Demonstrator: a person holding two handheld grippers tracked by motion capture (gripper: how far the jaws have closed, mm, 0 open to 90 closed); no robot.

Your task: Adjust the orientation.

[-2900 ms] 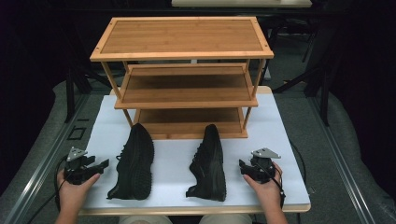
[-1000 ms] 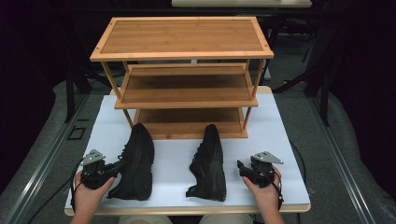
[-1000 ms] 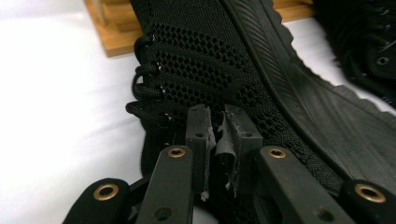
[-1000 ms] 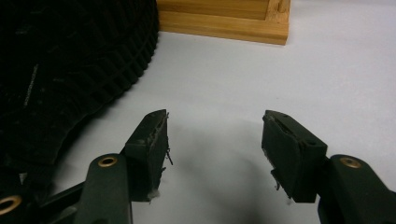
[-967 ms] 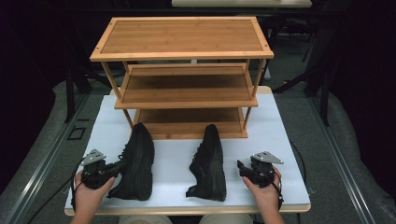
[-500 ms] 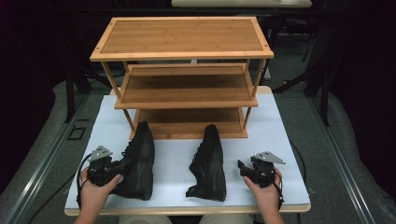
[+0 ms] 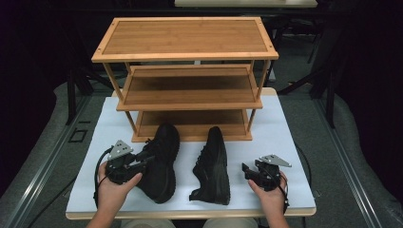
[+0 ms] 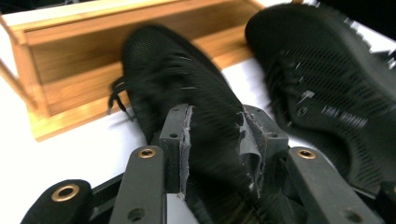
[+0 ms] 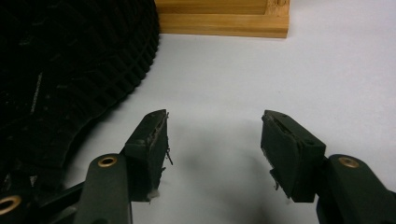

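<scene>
At the near left of the white table (image 7: 294, 142), the left gripper (image 7: 142, 161) has its jaws set round the heel end of the left shoe (image 7: 159, 161); in the left gripper view the two torn grey pads (image 8: 182, 135) stand either side of the shoe's black mesh upper (image 8: 187, 98), touching or nearly touching it, though motion blur leaves it unclear whether they are clamped tight. The shoe is all black, knit-textured, with black laces, its toe pointing toward the bamboo shoe rack (image 7: 190, 80). Just beside it lies the right shoe (image 7: 214, 164), also black; small pale marks on its side in the left gripper view (image 8: 336, 112) are too blurred to read. The right gripper (image 7: 252, 173) rests on the table near that shoe, jaws spread wide over bare white surface. The right gripper view brings out the ribbed black sole edge (image 9: 116, 70) and the rack's lowest rail (image 9: 219, 18), while the high view shows the rack's three shelves.
</scene>
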